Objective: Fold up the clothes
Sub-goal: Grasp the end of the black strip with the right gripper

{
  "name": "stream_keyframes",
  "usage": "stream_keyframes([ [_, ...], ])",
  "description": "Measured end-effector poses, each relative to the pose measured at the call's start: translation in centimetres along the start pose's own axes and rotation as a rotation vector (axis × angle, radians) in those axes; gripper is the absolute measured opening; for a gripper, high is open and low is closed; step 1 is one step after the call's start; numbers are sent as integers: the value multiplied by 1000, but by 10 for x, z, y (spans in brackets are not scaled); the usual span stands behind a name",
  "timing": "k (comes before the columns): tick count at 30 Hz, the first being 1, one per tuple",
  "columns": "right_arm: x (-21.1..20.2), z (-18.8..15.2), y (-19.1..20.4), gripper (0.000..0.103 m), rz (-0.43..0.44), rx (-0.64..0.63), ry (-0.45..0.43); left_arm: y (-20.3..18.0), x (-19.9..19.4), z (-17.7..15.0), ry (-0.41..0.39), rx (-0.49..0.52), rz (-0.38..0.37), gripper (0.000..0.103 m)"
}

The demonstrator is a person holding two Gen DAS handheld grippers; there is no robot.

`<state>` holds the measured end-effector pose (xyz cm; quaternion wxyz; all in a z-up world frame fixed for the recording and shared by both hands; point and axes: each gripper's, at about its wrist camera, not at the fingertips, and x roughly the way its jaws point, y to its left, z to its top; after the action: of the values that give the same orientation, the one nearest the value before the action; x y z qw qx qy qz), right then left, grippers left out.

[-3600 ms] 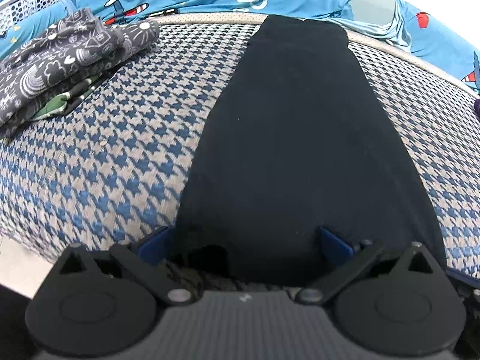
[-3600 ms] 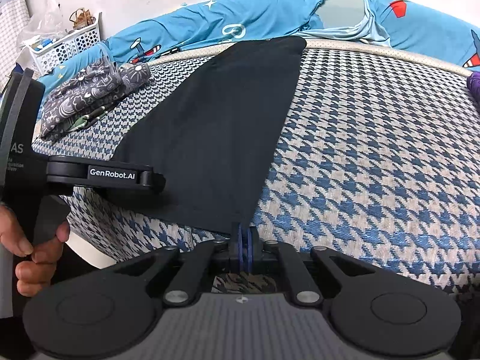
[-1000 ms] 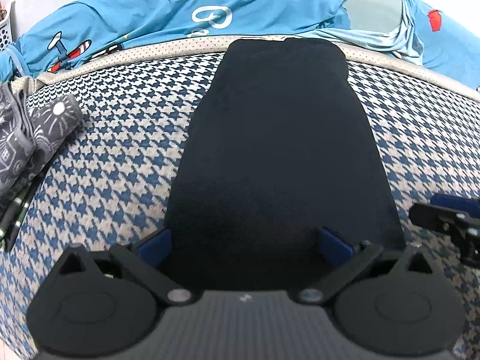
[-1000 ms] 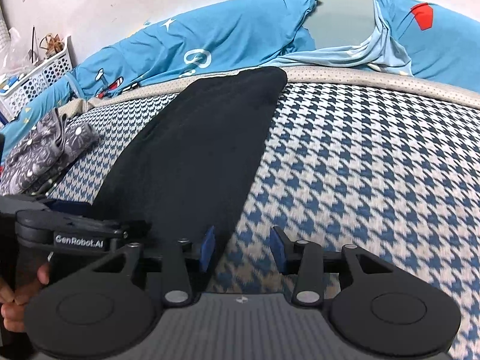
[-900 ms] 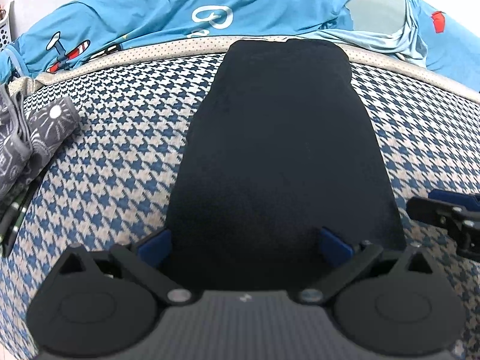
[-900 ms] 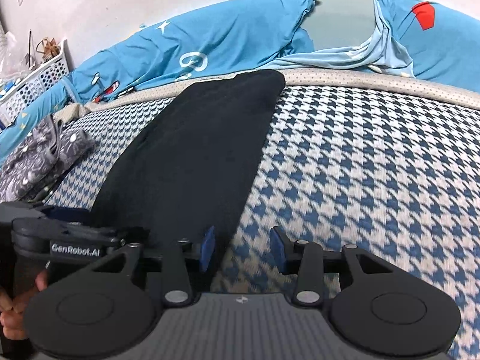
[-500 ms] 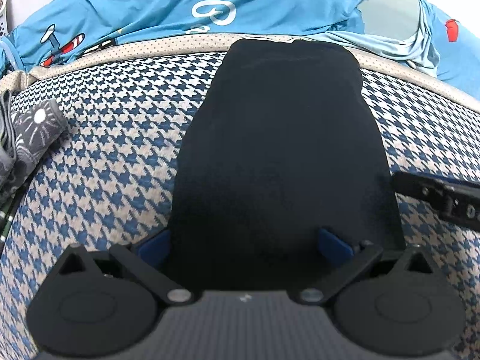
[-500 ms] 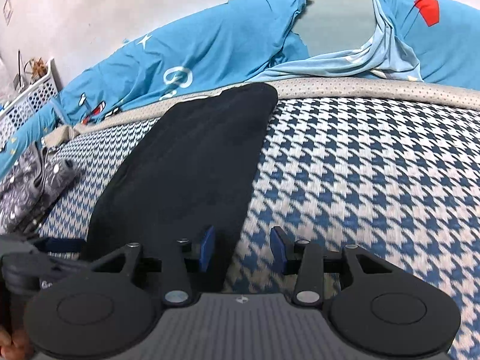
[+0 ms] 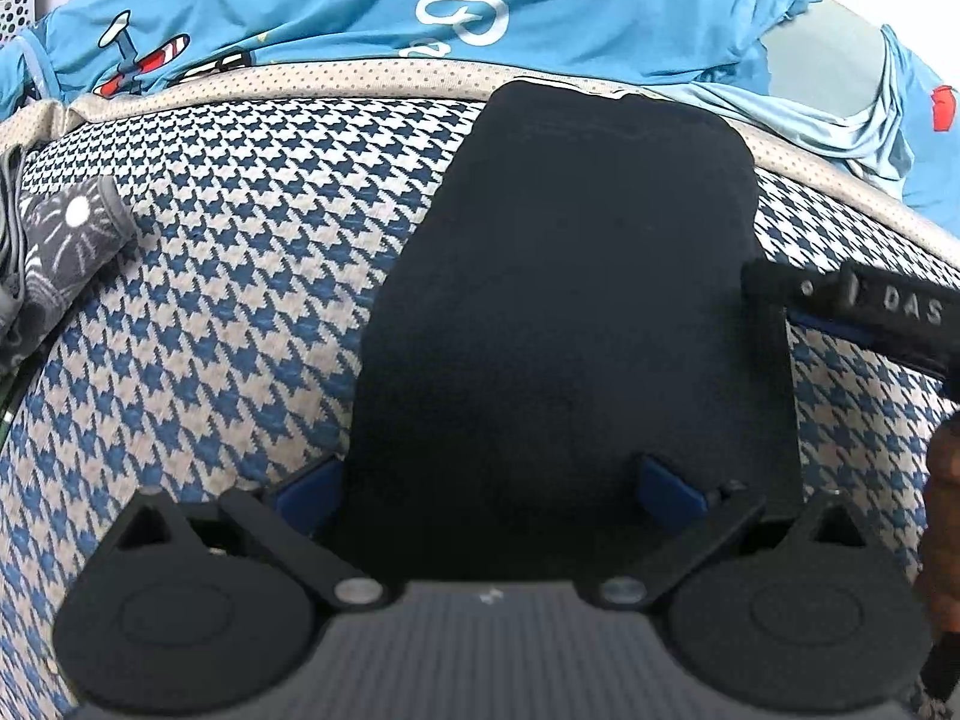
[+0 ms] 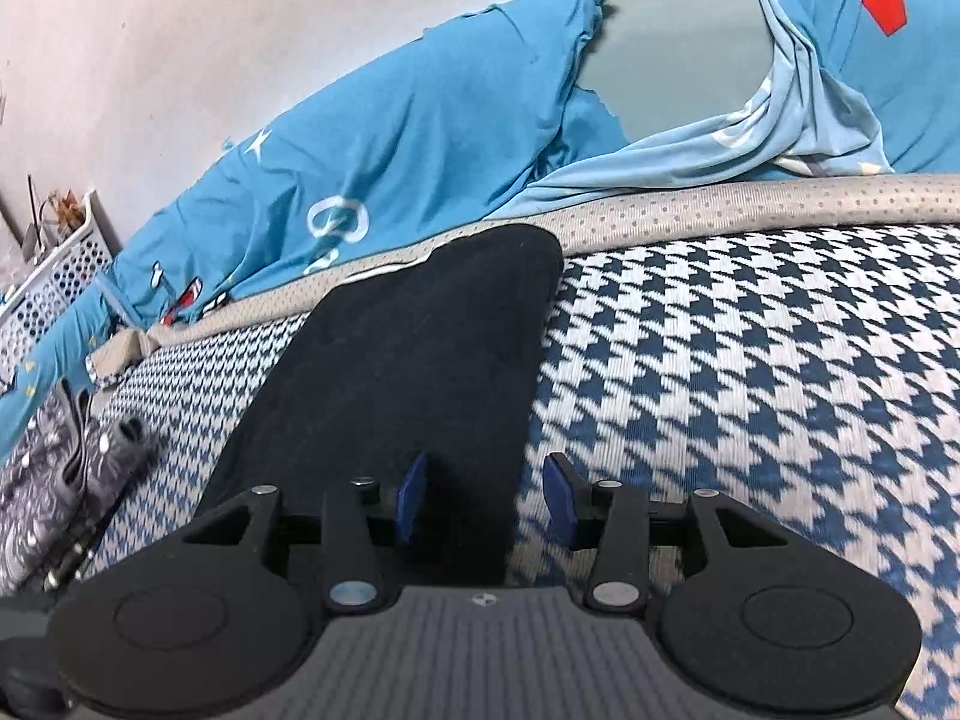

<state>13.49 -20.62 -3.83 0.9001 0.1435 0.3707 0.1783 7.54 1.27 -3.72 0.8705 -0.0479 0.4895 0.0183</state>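
Note:
A long black garment (image 9: 570, 300) lies flat along the houndstooth blanket (image 9: 210, 300), its far end at the beige border. My left gripper (image 9: 489, 483) stands wide open low over the garment's near part, with cloth under both pads and nothing pinched. My right gripper (image 10: 485, 498) straddles the right edge of the black garment (image 10: 420, 360); its jaws are opening and the pads do not press on the cloth. In the left wrist view the right gripper's body (image 9: 870, 306) reaches in over that edge, with a hand (image 9: 945, 480) behind it.
Grey patterned clothes (image 9: 66, 240) (image 10: 54, 480) lie at the left of the blanket (image 10: 750, 360). Blue printed bedding (image 9: 360, 6) (image 10: 420, 120) is heaped along the far side. A white basket (image 10: 54, 288) stands far left by the wall.
The right gripper, earlier shut at the garment's near corner, now stands apart and has widened slightly. Both grippers have moved forward along the garment; the right one has come further into the left view.

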Motion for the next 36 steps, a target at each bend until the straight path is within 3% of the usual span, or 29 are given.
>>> stream_keyframes([
  [11,24,22,-23,45,58,100,-57,1,0,-1,1,10,-1,103],
  [36,64,35,-27,46,203,91,-102,-3,1,-5,12,26,3,103],
])
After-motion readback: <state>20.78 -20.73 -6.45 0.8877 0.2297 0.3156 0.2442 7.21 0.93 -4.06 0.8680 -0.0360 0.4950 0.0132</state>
